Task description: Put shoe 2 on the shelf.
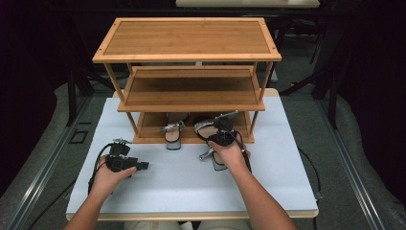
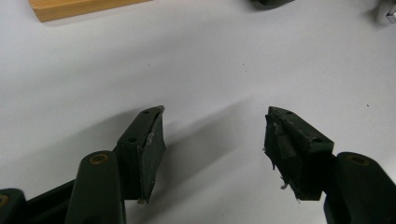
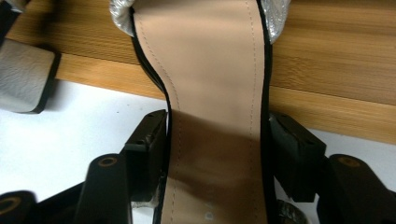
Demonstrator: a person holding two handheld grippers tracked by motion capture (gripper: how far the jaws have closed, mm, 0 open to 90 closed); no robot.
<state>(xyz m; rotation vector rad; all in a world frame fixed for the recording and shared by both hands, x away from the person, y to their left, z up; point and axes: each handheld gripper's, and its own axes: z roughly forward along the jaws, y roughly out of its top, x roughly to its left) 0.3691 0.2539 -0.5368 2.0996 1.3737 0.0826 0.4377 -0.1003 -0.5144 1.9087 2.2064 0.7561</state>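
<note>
Bamboo rack (image 1: 186, 45) of three tiers stands at the far side of the white counter (image 1: 182, 187) in the high view. One sandal (image 1: 173, 134) rests on the bottom tier, its heel block overhanging the front edge. A second sandal (image 1: 213, 143) lies half on that tier, its heel end out over the counter, under the right gripper (image 1: 221, 135). The right hand (image 1: 232, 154) reaches forward, forearm angled in from below, palm down. The left hand (image 1: 109, 176) rests low on the counter, well apart from the rack, left gripper (image 1: 125, 162) pointing toward the middle.

Left gripper view: the left gripper (image 2: 215, 135) has its jaws wide apart over bare counter, nothing between them.

Right gripper view: the right gripper (image 3: 217, 140) straddles the tan insole of the second sandal (image 3: 210, 93) at its waist. Its jaws sit just beside or against the black edges; whether they press cannot be told.

Likely risks: with so little clamping, the sandal could slip or tip, its heel end dropping, when lifted or pushed; pushing it forward could also nudge the first sandal, which lies near on the same tier.
</note>
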